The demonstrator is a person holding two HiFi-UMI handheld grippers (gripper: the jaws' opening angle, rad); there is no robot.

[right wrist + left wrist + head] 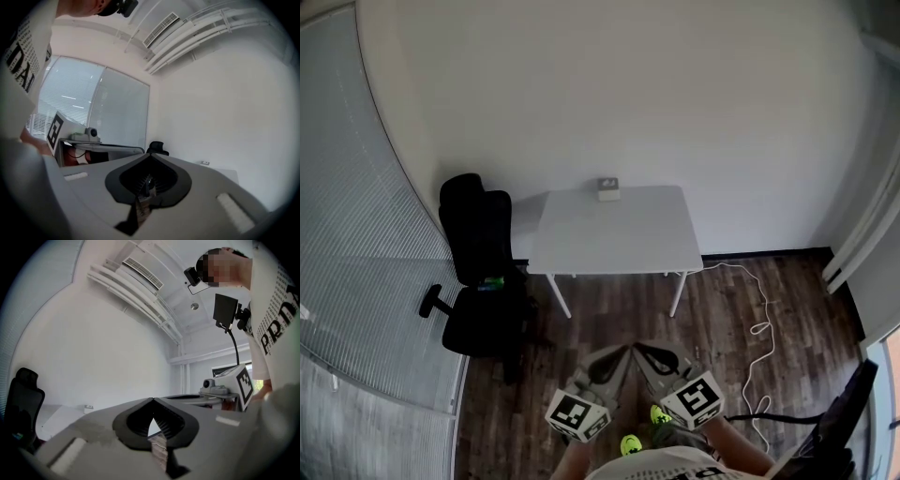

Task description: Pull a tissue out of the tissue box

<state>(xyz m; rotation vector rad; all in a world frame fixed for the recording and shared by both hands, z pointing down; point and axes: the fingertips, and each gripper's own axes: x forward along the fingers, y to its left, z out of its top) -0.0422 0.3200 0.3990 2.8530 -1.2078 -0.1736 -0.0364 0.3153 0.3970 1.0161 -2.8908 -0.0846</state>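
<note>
A table [619, 239] is set against the far wall [628, 94], the box [608, 189] placed at its back edge. The left gripper [617, 354] and right gripper [645, 349] are held shut and empty, side by side; the box lies well ahead of both.

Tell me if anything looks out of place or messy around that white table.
Nothing looks spilled or damaged. The tissue box sits at the back edge of the white table. The one untidy thing is a white cable trailing in loose loops across the wood floor right of the table.
</note>
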